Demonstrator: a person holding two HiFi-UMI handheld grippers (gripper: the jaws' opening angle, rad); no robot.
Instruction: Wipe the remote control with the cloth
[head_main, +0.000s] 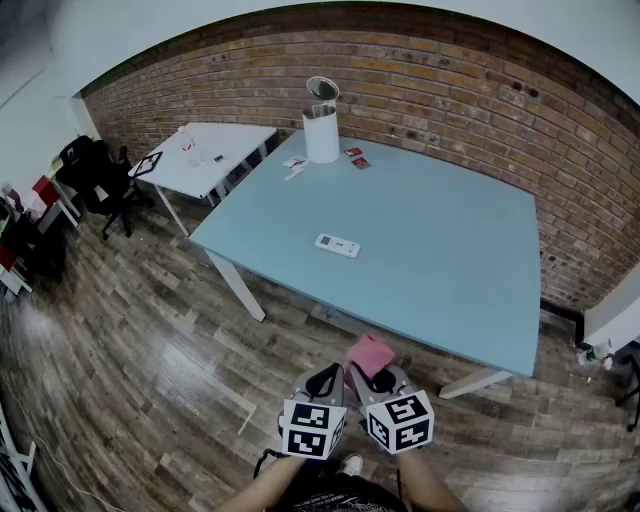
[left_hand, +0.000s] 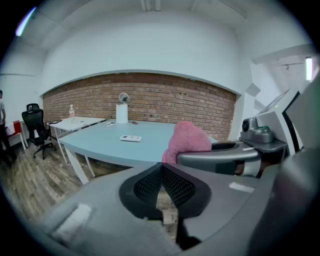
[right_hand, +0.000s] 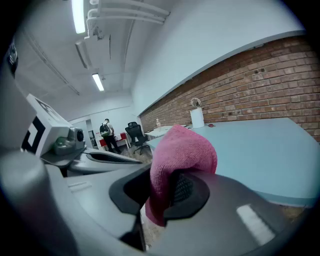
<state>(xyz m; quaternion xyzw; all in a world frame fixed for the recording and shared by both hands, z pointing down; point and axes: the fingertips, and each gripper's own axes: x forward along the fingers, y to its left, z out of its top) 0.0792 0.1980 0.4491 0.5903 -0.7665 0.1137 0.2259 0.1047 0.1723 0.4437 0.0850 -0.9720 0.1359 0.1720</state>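
A white remote control lies near the middle of the light blue table, also small in the left gripper view as the remote control. My right gripper is shut on a pink cloth, which bulges up between its pads as the pink cloth. My left gripper is beside it, shut with nothing in it; its black pads meet. Both grippers hang over the floor, short of the table's near edge. The cloth shows to the right in the left gripper view.
A white cylindrical bin with its lid up stands at the table's far edge, with small red items and papers near it. A white side table and a black office chair stand at left. A person stands far off.
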